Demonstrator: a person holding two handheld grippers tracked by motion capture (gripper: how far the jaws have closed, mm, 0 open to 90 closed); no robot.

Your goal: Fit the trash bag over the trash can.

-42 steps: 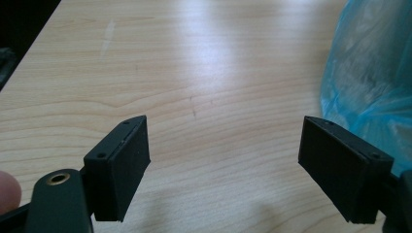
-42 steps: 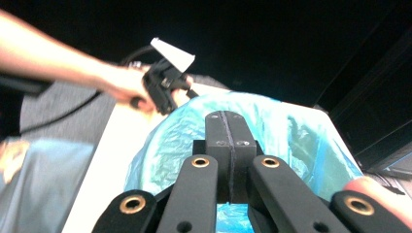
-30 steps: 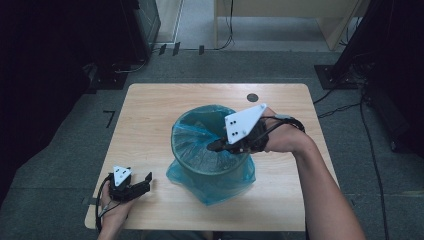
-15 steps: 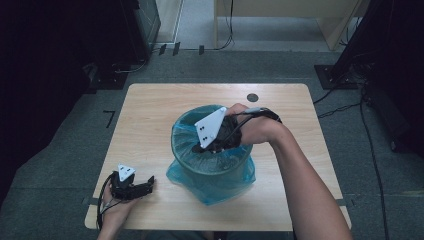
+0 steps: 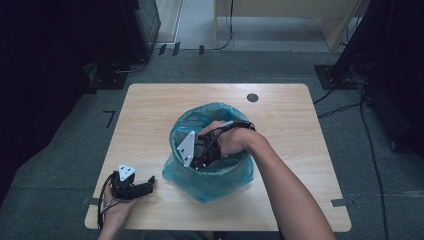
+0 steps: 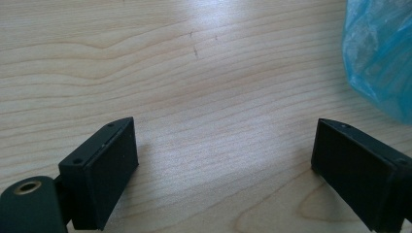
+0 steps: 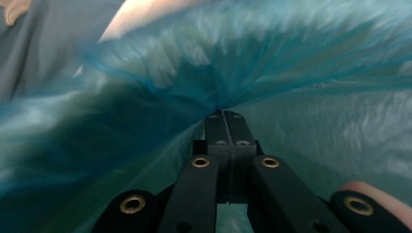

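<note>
Blue bag (image 5: 210, 172) film pinched in closed right tool (image 7: 224, 116) inside bin (image 5: 220, 167) risks tearing if tugged; left tool (image 6: 223, 170), just opened, empty beside bin.

bag (image 5: 215, 180): translucent blue | table (image 5: 150, 115): pale wood grain | bin: apparently dark

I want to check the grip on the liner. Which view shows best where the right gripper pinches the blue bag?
The right gripper view: its shut jaws pinch the blue bag. The high view shows the right gripper inside the bin; the left gripper view catches the bag's edge.
</note>
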